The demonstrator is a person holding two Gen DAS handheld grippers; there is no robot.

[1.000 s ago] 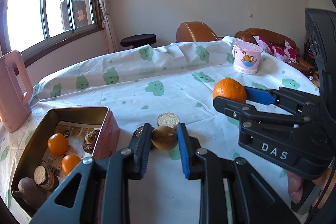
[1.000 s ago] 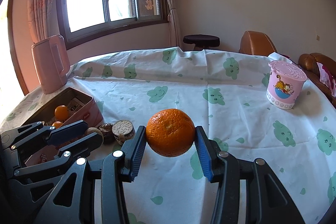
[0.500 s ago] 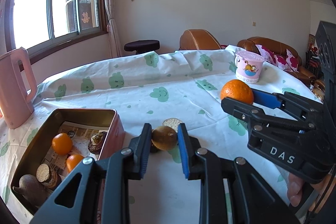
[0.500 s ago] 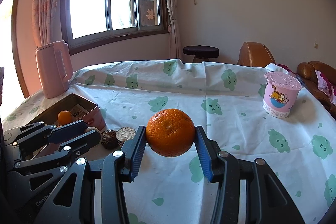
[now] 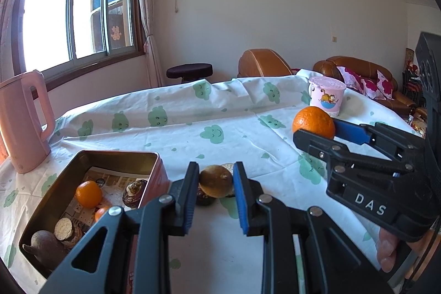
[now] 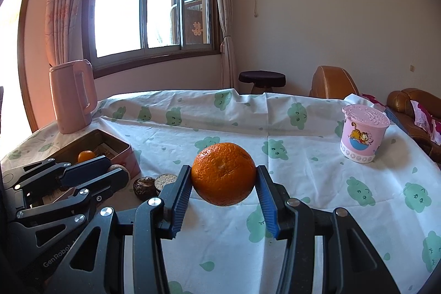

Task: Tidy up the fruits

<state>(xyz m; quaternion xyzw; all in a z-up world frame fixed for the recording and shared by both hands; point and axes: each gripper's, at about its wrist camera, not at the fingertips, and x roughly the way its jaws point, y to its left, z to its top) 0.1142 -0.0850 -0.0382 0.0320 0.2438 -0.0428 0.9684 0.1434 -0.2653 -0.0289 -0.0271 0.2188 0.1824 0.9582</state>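
Both cams tilted up since earlier frame; fruit didn't move in the grips. Left gripper (image 5: 215,193) clamps brown fruit (image 5: 215,180) beside tin (image 5: 154,156); right gripper (image 6: 223,196) clamps orange (image 6: 223,173) above table. Tin holds several pcs; both held fruits plus two small brown pcs (image 6: 155,183) beside tin remain.

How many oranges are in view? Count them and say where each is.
3. A large orange is clamped in the right gripper. Two small ones lie in the tin: one in the open, one partly hidden behind the left gripper. More may be hidden.
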